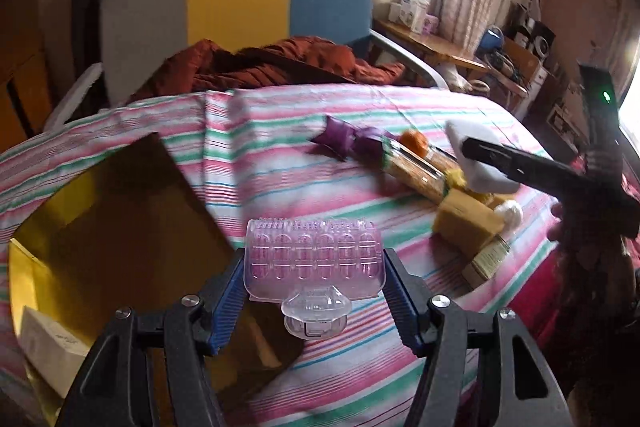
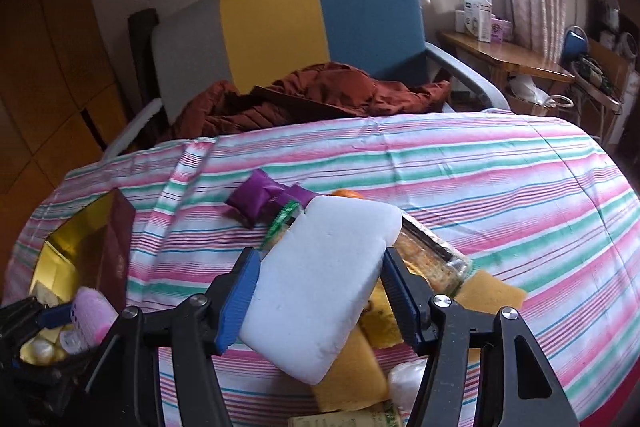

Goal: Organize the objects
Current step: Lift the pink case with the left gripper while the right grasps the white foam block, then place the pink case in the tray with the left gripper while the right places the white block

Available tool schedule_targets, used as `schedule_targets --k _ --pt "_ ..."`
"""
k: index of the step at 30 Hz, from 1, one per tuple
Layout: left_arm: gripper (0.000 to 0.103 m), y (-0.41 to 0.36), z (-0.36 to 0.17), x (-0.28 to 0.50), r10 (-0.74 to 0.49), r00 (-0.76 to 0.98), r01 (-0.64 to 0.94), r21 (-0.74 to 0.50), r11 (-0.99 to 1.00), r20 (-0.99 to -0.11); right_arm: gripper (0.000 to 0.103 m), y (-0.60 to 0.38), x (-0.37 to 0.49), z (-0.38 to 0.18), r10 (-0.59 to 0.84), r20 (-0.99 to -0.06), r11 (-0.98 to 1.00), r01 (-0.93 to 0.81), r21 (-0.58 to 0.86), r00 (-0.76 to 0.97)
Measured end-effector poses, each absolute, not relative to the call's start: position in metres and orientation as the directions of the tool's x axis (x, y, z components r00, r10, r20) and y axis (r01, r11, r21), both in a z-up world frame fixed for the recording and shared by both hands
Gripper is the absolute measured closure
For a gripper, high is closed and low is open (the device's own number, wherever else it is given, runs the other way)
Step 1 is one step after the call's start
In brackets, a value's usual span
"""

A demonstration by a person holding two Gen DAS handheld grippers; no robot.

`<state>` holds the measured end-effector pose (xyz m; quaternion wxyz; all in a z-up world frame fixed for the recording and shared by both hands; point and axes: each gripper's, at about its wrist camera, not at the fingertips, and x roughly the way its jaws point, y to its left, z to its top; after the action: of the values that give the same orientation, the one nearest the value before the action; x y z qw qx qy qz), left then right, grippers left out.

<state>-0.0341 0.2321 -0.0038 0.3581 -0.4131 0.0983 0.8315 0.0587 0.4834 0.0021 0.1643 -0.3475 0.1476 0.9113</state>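
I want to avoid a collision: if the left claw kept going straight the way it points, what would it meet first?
Probably the striped bedcover, just right of the open box; the left claw carries a clear plastic piece. Depth is unclear.

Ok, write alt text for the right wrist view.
The right tongs clamp a white foam block above a striped bedcover, over a clear jar and yellow sponges. At far left, the left tongs hold a pink plastic case near an open gold box.
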Motion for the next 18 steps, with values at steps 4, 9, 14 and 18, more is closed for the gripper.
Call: schedule_targets --k 4,9,14,18 --pt "0.038 0.187 0.007 -0.061 0.473 -0.478 -0.597 -0.121 -0.793 -0.74 0.041 0.459 0.059 0.016 0.139 -0.66 -0.915 -0.35 0.199 -0.738" --pt "0.038 0.124 0.009 -0.106 0.372 -0.555 -0.46 -0.098 -0.883 -0.744 0.041 0.401 0.043 0.03 0.032 -0.64 -0.953 -0.216 0.212 -0.768" --pt "0.038 0.07 -0.001 -0.146 0.27 -0.58 -0.338 -0.074 -0.938 -0.768 0.041 0.337 0.016 0.028 -0.08 -0.649 -0.974 -0.08 0.213 -0.756" --pt "0.036 0.038 -0.011 -0.173 0.237 -0.563 -0.279 -0.088 -0.956 -0.791 0.04 0.293 0.003 0.018 -0.157 -0.668 -0.975 0.005 0.224 -0.728"
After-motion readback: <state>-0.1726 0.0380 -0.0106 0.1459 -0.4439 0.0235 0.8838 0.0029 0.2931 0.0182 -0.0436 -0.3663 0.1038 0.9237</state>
